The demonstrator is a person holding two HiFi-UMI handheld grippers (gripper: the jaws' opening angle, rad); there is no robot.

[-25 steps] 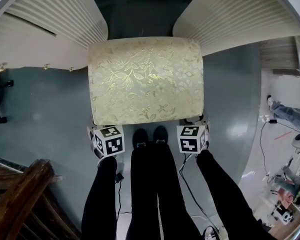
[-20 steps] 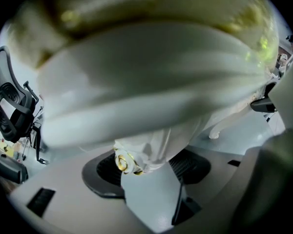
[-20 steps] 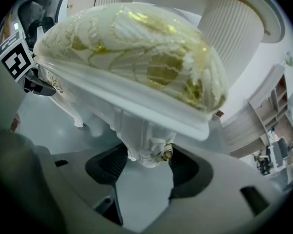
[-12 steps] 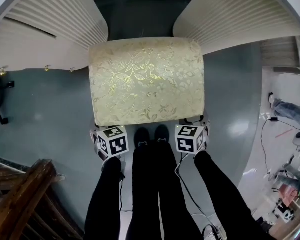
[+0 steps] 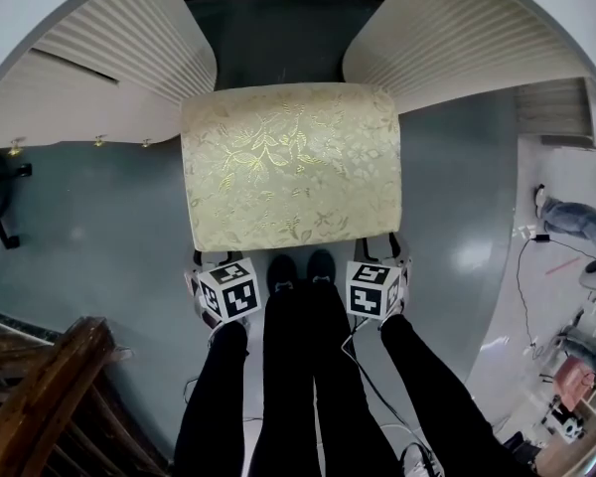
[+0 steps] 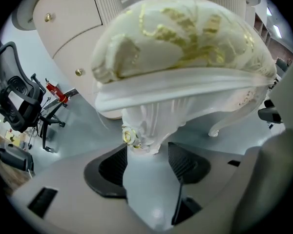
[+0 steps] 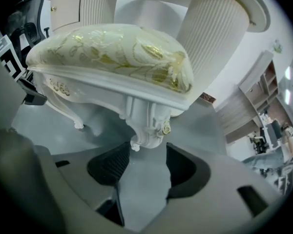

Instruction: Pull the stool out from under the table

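Stool just ahead of both claws, back edge near surface. Left claw apart. Right claw apart, just narrowing. Leg seemingly at its tips, unpinched. Operator should seat both legs evenly, then draw straight back.

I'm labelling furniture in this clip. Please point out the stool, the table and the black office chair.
stool (image 5: 293, 162), head view, middle of its patterned cushion.
table (image 5: 129, 56), head view, ribbed front of one pedestal.
black office chair (image 6: 15, 107), left gripper view, its dark backrest.
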